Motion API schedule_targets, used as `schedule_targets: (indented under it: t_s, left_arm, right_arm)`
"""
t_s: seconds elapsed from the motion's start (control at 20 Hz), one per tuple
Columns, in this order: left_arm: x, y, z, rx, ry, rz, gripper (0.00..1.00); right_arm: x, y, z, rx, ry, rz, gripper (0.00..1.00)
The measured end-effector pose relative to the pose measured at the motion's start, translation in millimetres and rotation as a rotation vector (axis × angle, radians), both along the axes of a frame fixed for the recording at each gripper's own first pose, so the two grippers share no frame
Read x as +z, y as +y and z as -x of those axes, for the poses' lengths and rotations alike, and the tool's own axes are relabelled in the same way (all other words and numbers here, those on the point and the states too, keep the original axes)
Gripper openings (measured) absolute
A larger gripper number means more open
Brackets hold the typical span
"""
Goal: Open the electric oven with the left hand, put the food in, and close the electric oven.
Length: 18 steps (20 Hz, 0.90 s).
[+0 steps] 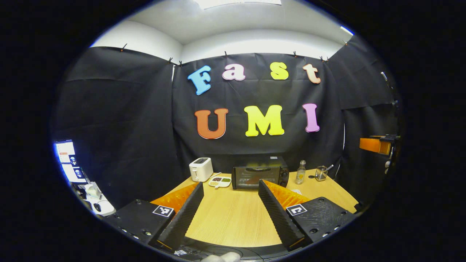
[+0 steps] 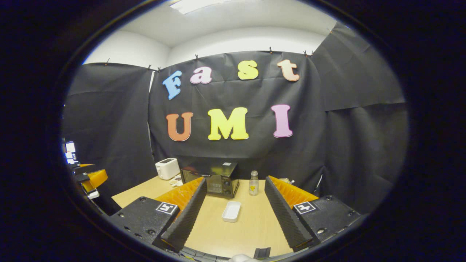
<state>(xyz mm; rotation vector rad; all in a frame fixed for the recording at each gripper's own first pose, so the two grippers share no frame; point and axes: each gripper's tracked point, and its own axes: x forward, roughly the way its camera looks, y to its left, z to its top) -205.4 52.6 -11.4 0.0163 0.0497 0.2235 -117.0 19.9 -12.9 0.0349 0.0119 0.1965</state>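
Now, step in hand: opening the electric oven (image 1: 259, 177) with the left gripper (image 1: 230, 207); the door looks shut and nothing is gripped yet, so I judge the task barely begun
Landmark: the electric oven, a dark box at the back of the bench (image 1: 233, 222) against the booth's cloth wall
Left gripper: fingers spread wide apart, holding nothing, hovering over the bench well short of the oven and aimed roughly at its front
Right gripper (image 2: 235, 209): fingers likewise spread, empty, also well short of the oven
Door handle: a pale bar along the top of the oven's glass front, as seen in the left gripper view; too small to tell its exact shape
Food: a divided plate (image 1: 220, 181) with dark and green portions sits just left of the oven's front; a white tray (image 2: 232, 211) lies on the bench in front of the oven, and whether it holds anything I cannot tell
Other things near the oven: white toaster (image 1: 201, 169) to its left, small bottle (image 1: 300, 172) just to its right, glass cup (image 1: 320, 173) beyond the bottle
Doing it well: bring the left gripper in level with the handle, close both fingers squarely on the bar, then pull out and down along the door's hinge arc
Risk: the tray lies in front of the oven and may sit in the door's path, so open slowly
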Motion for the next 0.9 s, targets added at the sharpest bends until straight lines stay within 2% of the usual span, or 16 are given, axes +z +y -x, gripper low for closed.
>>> schedule_targets:
  t_s: [0.2, 0.25, 0.35, 0.4, 0.55, 0.6, 0.7, 0.8, 0.9]
  left_arm:
    - [13.3, 14.4, 4.2, -0.009, -0.024, 0.038, 0.96]
    - [13.4, 19.9, 4.9, -0.006, -0.021, 0.048, 0.96]
    - [17.1, 28.0, 4.1, -0.008, -0.035, 0.065, 0.97]
    - [18.2, 31.6, 3.8, -0.009, -0.037, 0.061, 0.96]
    - [18.2, 36.8, 2.1, -0.026, -0.035, 0.033, 0.96]
    - [17.7, 36.5, 1.9, -0.038, -0.033, 0.031, 0.96]
    - [17.9, 33.7, 3.8, -0.063, -0.03, 0.024, 0.96]
    - [18.8, 33.1, 4.5, -0.083, -0.028, 0.007, 0.96]
    - [21.9, 30.5, 2.3, -0.104, -0.033, -0.007, 0.96]
  right_arm:
    - [-4.9, 13.8, 8.8, -0.015, 0.026, 0.002, 1.0]
    - [-4.0, 14.2, 10.4, -0.028, 0.026, 0.004, 0.96]
    - [6.7, 16.9, 15.7, -0.049, -0.002, 0.008, 1.0]
    - [6.3, 17.8, 18.3, -0.061, -0.009, 0.02, 0.96]
    - [12.1, 21.3, 28.9, -0.083, -0.029, 0.017, 0.96]
    - [12.5, 21.1, 32.4, -0.091, -0.03, 0.012, 1.0]
    - [10.1, 23.5, 38.5, -0.105, -0.026, 0.007, 0.96]
    - [8.5, 24.3, 43.9, -0.121, -0.02, 0.015, 1.0]
    - [8.5, 26.2, 50.1, -0.134, -0.02, 0.016, 0.96]
